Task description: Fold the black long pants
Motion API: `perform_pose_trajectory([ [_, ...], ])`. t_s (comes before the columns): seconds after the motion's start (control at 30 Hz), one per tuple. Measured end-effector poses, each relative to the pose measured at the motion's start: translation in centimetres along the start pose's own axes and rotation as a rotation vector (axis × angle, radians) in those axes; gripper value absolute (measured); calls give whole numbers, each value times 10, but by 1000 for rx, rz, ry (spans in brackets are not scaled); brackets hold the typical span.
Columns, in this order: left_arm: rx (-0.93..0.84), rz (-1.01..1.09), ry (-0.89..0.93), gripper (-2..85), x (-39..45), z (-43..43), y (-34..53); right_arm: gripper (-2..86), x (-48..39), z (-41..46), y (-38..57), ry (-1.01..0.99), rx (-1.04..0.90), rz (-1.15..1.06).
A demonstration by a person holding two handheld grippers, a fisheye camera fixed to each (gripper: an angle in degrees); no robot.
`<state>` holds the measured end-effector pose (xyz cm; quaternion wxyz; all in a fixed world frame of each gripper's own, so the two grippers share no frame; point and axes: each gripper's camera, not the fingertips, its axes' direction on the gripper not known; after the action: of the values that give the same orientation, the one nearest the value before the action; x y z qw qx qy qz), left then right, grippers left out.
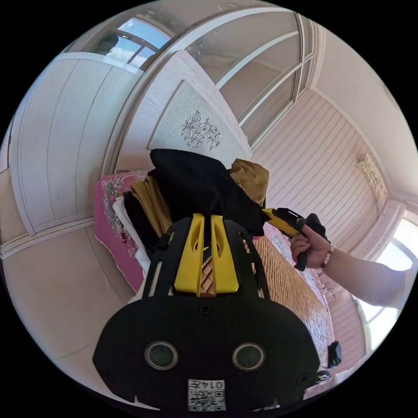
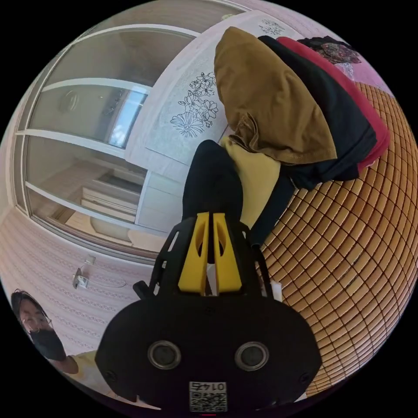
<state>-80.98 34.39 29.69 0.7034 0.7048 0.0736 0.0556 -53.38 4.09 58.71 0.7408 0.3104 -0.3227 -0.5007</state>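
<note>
The black long pants [image 1: 196,187] hang bunched in the air above the bed, held up at two places. In the left gripper view my left gripper [image 1: 206,216] has its yellow jaws shut on the cloth's lower edge. To its right, my right gripper [image 1: 278,216], gripped by a hand [image 1: 310,249], pinches the same cloth. In the right gripper view the right gripper [image 2: 208,215] is shut on a dark fold of the pants [image 2: 213,178], which rises straight up from the jaws.
A woven bamboo mat [image 2: 348,244] covers the bed. A pile of clothes lies on it: brown [image 2: 270,100], black and red. Mustard and white garments [image 1: 150,202] sit behind the pants by pink bedding [image 1: 115,230]. Wardrobe doors [image 1: 65,143] stand behind. A person [image 2: 39,331] shows at lower left.
</note>
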Motion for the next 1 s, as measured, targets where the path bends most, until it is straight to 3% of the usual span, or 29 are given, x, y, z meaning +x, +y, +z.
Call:
perform_pose_trajectory([
  [0.13,134,63,54,-7,24,-33,-34,5,-66,-56,1,-83,56,-195],
  [0.3,217,243,274,-8,82,-75,-63,3,-100,-160,71,-58,230,-358],
  [0.37,140,343,396,-8,117,-76,-50,3,-85,-201,113,-7,276,-342],
  [0.47,-95,362,510,-8,154,-41,-3,5,-43,-255,201,288,288,-302],
  [0.53,-286,352,531,-8,175,-7,41,7,17,-275,271,559,179,-146],
  [0.67,-618,336,496,-8,217,47,132,13,83,-296,365,687,57,119],
  [0.87,-676,285,485,-7,245,53,146,61,66,-333,420,728,107,88],
  [1.0,-670,320,480,-5,268,60,135,106,7,-337,427,799,274,-186],
])
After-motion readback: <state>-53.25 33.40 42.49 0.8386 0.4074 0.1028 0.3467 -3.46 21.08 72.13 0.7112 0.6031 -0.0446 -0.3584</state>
